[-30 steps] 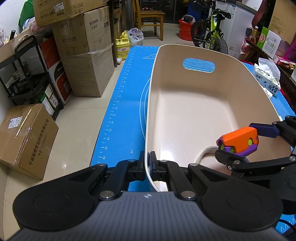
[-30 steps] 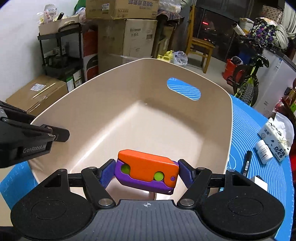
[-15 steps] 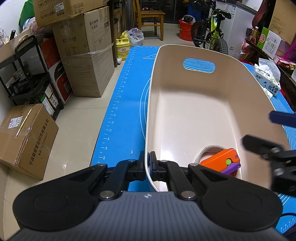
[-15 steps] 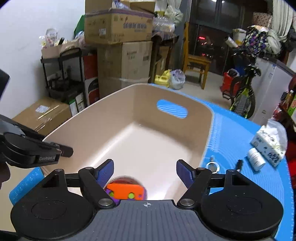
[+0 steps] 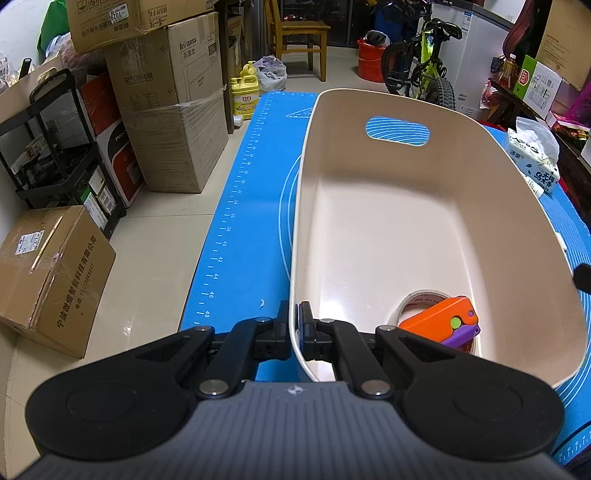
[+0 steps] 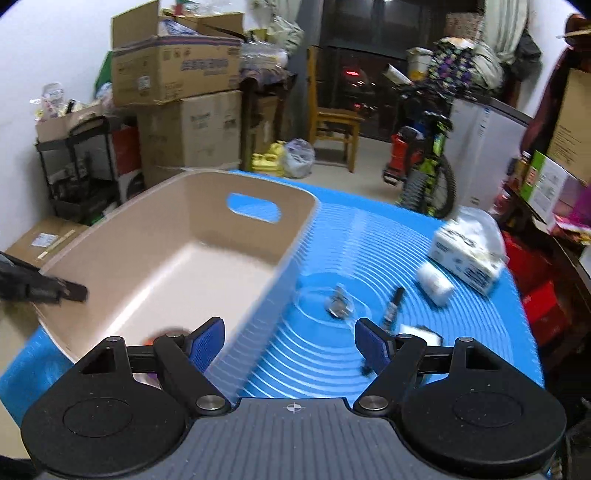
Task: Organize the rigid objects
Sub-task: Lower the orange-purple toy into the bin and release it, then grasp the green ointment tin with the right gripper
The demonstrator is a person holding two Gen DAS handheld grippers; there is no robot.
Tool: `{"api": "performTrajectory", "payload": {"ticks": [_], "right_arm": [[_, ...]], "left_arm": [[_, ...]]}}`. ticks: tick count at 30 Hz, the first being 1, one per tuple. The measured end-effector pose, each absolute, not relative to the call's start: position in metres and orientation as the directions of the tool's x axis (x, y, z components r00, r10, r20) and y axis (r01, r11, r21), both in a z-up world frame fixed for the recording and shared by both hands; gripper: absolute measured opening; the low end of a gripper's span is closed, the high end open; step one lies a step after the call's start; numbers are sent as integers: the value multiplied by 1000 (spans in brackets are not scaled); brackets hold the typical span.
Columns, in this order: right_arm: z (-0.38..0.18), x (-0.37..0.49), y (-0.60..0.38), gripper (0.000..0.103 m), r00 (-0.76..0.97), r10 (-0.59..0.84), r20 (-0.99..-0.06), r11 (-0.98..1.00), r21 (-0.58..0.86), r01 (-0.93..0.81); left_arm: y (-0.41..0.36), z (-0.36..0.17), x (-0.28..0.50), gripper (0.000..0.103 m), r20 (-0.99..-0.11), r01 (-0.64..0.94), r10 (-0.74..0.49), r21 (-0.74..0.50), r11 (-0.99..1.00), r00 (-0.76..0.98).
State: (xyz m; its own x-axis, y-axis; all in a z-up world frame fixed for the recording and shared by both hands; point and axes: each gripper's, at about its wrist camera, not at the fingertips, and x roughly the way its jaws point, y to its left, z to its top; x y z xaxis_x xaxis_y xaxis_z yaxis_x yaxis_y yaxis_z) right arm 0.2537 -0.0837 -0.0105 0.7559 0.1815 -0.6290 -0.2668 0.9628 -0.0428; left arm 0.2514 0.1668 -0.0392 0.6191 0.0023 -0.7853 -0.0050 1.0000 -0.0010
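Note:
A beige plastic bin [image 5: 369, 229] stands on the blue mat [image 5: 251, 206]. My left gripper [image 5: 296, 323] is shut on the bin's near rim. Inside the bin an orange and purple toy [image 5: 441, 325] lies on a roll of tape [image 5: 421, 301]. My right gripper [image 6: 290, 343] is open and empty, above the mat just right of the bin [image 6: 177, 254]. On the mat ahead of it lie a metal clip [image 6: 338, 301], a black marker [image 6: 393, 304], a small white bottle [image 6: 436, 282] and a small black and white item [image 6: 421, 332].
A tissue pack [image 6: 467, 251] lies at the mat's right side. Stacked cardboard boxes [image 5: 170, 99], a black shelf [image 5: 55, 147], a wooden chair [image 5: 299, 33] and a bicycle [image 5: 421, 70] stand around the table.
My right gripper opened and dropped the orange and purple toy into the bin onto the tape roll. It then swung up and to the right, out over the mat. The left gripper has not moved.

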Motion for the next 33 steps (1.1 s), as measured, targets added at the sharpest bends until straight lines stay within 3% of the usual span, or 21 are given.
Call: {"api": "performTrajectory", "payload": {"ticks": [25,33], "right_arm": [[-94,245,-156,81,549,61,-833,997,28,-69],[-107,250,-161,61,505,71,-860,997,55,-46]], "left_arm": [[167,-39,251,5,-785,-5,1,-3,1000,619],[167,-39,251,5,-785,-5,1,-3,1000,619]]}}
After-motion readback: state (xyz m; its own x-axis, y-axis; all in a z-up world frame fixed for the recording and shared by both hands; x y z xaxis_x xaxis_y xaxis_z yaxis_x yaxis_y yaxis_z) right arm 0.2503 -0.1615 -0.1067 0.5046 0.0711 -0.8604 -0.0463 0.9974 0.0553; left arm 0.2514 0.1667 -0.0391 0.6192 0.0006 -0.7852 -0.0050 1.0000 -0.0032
